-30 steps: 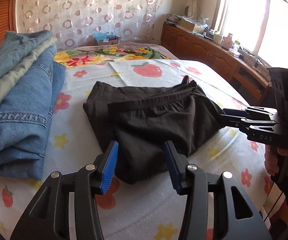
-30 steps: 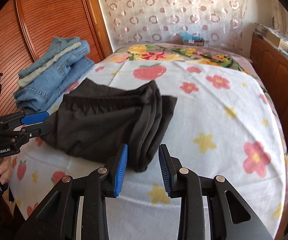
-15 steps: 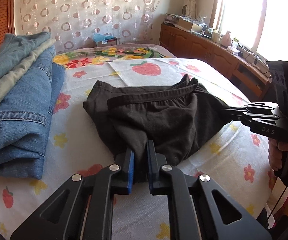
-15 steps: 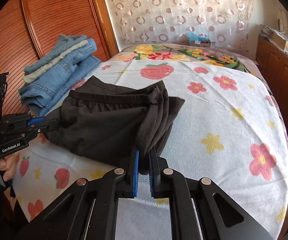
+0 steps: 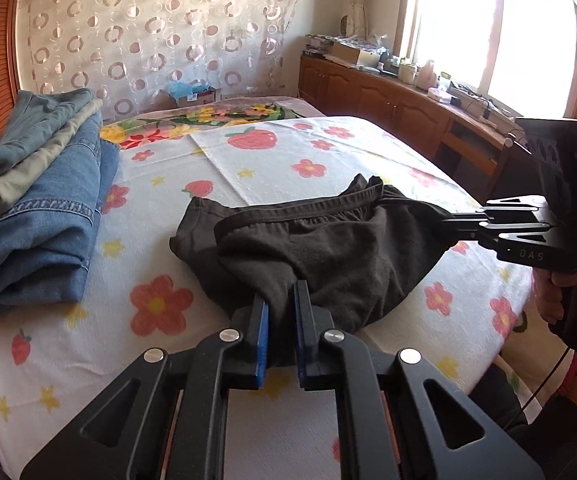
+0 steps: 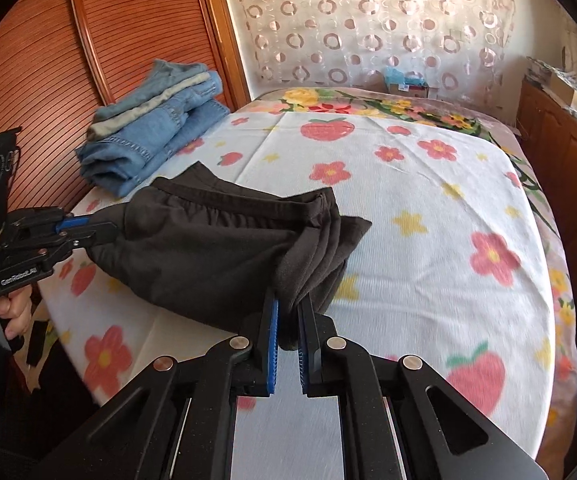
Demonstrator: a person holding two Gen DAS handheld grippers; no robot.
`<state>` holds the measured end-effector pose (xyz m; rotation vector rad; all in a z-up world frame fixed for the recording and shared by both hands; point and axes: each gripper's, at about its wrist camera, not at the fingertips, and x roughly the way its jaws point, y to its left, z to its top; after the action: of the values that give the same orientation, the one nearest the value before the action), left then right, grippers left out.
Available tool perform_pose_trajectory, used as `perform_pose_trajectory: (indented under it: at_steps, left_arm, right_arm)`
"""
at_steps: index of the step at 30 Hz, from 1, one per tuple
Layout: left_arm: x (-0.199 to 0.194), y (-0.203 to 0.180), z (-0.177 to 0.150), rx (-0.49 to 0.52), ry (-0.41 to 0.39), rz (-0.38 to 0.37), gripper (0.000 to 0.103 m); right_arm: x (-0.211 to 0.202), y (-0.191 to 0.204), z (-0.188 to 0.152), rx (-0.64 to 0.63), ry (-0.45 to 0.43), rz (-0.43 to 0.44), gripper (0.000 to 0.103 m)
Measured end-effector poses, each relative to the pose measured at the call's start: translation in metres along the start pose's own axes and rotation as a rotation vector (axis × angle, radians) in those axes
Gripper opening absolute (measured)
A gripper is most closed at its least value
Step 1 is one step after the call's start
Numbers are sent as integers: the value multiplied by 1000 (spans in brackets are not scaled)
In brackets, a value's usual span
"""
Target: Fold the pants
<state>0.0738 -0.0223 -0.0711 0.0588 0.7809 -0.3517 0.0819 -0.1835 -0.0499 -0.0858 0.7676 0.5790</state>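
- Pants, dark and already folded into a thick bundle, hang stretched between the two grippers, partly lifted above the near side of the bed; in the left wrist view the far left part seems to touch the cover, though that is hard to tell.
- Their elastic waistband runs along the top edge, and stacked fabric layers show at the right-hand end in the right wrist view.
- Left gripper is clamped on one end of the pants, cloth bunched between its blue pads.
- Right gripper is clamped on the other end, its pads pinching several layers.
- Each gripper shows in the other's view, held in a hand: the right one at, the left at.
- Bed carries a white cover printed with red flowers, strawberries and yellow stars.
- Jeans, folded and stacked with a pale green garment among them, lie on the bed's left side, apart from the pants.
- Cardboard box with something blue on it sits at the far end of the bed.
- Curtain patterned with rings hangs behind it.
- Ribbed wooden door stands to the left.
- Wooden cabinets with cluttered tops run under a bright window on the right.
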Motion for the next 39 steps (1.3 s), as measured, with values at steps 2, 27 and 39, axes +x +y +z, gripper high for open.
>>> perform_pose_trajectory:
  at_steps: [2, 27, 39]
  left_arm:
    - [-3, -3, -3, 3, 1, -5, 12]
    - [12, 23, 8, -55, 2, 16, 44]
    - [43, 22, 8, -29, 59, -1, 38]
  right_arm:
    - [-8, 1, -5, 1, -5, 2, 8]
    - [-11, 0, 0, -6, -41, -47, 30]
    - [50, -6, 25, -42, 13, -70, 31]
